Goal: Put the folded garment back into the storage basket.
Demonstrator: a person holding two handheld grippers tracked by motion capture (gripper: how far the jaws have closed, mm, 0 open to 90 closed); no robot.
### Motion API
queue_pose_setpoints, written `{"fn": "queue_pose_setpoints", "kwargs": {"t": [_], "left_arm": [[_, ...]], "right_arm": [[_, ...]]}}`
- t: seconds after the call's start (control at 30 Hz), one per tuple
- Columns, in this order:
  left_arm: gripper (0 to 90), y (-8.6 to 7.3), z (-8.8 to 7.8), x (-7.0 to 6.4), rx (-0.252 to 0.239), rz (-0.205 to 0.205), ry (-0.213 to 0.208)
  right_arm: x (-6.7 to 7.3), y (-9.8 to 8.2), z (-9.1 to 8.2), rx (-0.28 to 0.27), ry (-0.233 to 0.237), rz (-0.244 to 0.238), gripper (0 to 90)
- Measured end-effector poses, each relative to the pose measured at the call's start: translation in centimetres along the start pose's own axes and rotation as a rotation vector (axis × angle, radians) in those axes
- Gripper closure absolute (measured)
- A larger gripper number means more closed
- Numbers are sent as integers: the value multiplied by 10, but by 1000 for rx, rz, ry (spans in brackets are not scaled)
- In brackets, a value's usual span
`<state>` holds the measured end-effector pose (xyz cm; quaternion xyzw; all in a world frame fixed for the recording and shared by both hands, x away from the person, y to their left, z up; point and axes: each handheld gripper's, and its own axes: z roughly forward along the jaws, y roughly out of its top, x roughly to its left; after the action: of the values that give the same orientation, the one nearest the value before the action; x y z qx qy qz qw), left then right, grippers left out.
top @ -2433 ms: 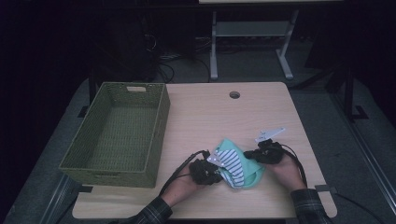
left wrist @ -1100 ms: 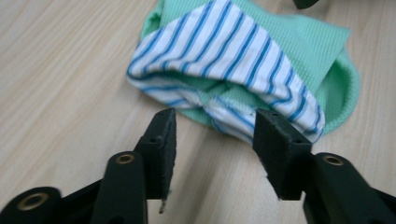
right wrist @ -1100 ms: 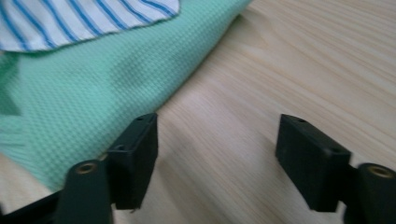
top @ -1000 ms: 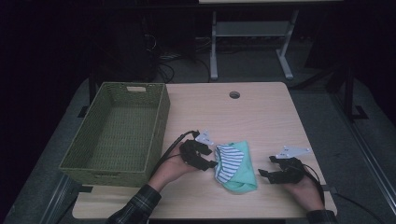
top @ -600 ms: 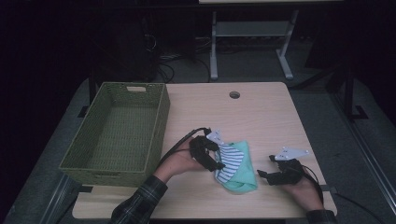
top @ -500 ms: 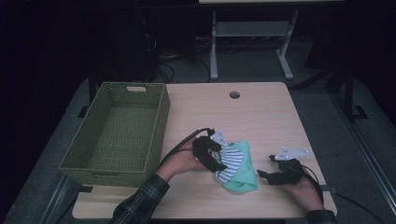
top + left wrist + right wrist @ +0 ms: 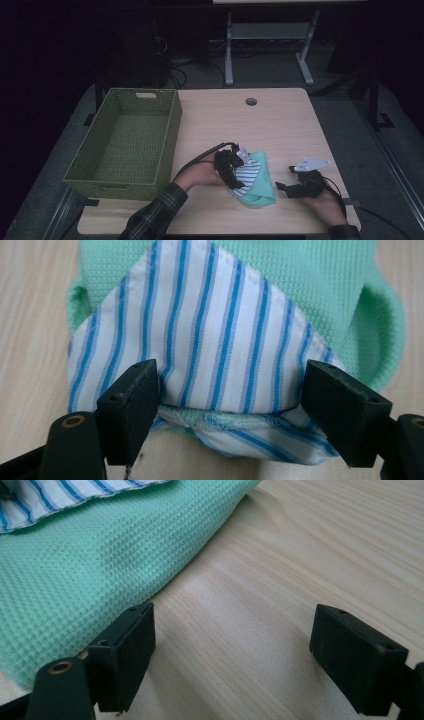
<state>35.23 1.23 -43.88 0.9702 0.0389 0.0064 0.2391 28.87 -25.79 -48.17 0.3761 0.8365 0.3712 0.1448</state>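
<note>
The folded green cloth (image 7: 260, 187) with its blue-striped white flap (image 7: 210, 340) is lying on the table (image 7: 280, 125), right of the wicker basket (image 7: 125, 145). No writing is showing on it. The left gripper (image 7: 230, 405) has just been opening, jaws straddling the flap without pressing. The right gripper (image 7: 232, 655) is sitting wide beside the cloth's edge, holding nothing.

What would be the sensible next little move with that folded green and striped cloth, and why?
Probably close the left gripper on the near edge of the folded mint-green waffle cloth with blue-striped white lining. Its jaws have just been opening and now straddle that striped edge without pressing it. The right gripper stands open over bare wooden table, and the woven green basket stands beside the cloth.
</note>
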Motion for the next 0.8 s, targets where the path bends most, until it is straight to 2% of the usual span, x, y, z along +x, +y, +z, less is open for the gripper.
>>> {"fn": "queue_pose_setpoints", "kwargs": {"t": [0.23,0.4,0.6,0.67,0.8], "left_arm": [[188,0,9,1,21,0,-8],[202,-1,11,4,20,-12,-40],[318,1,10,2,34,-19,-49],[391,2,9,1,38,-12,-56],[582,4,7,-3,55,-33,-72]], "right_arm": [[0,0,0,-1,-2,-2,182],[0,0,0,-1,-2,-2,182],[0,0,0,-1,-2,-1,182],[0,0,0,-1,-2,0,182],[0,0,0,0,-2,0,182]]}}
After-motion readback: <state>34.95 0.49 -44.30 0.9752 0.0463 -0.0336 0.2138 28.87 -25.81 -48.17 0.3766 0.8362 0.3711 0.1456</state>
